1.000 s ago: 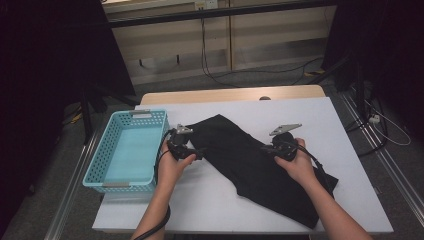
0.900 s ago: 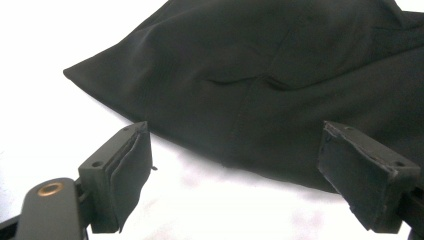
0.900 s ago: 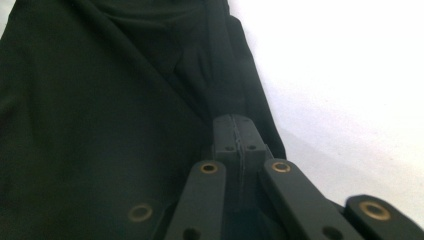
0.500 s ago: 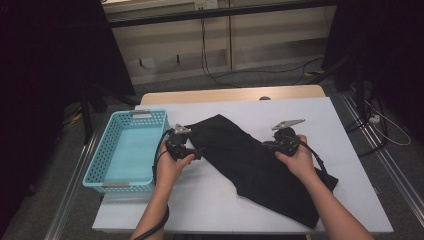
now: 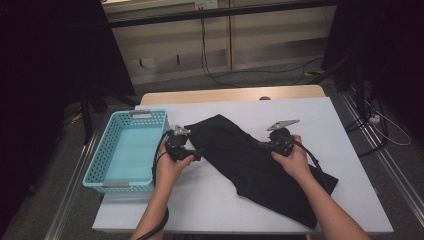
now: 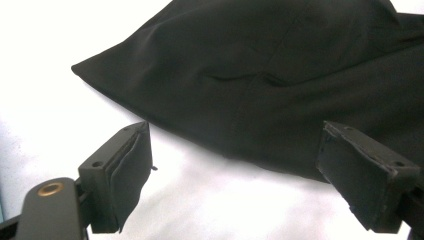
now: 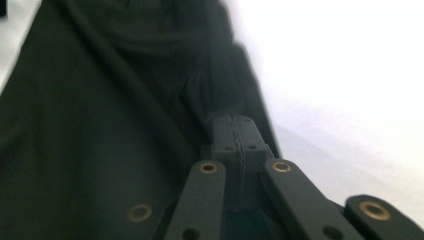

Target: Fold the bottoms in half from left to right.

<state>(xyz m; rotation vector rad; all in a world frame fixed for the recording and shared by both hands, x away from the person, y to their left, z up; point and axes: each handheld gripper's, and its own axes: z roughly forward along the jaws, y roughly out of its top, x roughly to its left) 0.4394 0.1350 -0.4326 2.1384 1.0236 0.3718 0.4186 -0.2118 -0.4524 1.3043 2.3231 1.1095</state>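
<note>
Fingers [image 6: 370, 180] of the left gripper [image 6: 240, 165] spread wide; right gripper [image 7: 239, 135] pinches the black cloth [image 5: 240, 155].
Cloth looks soft, light, floppy; its edge seems best to grab.

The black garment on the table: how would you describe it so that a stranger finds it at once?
On the white table, right of the blue basket, lies the black garment, spread diagonally. It is the table's one dark, soft item, lying between the left gripper and right gripper.
</note>
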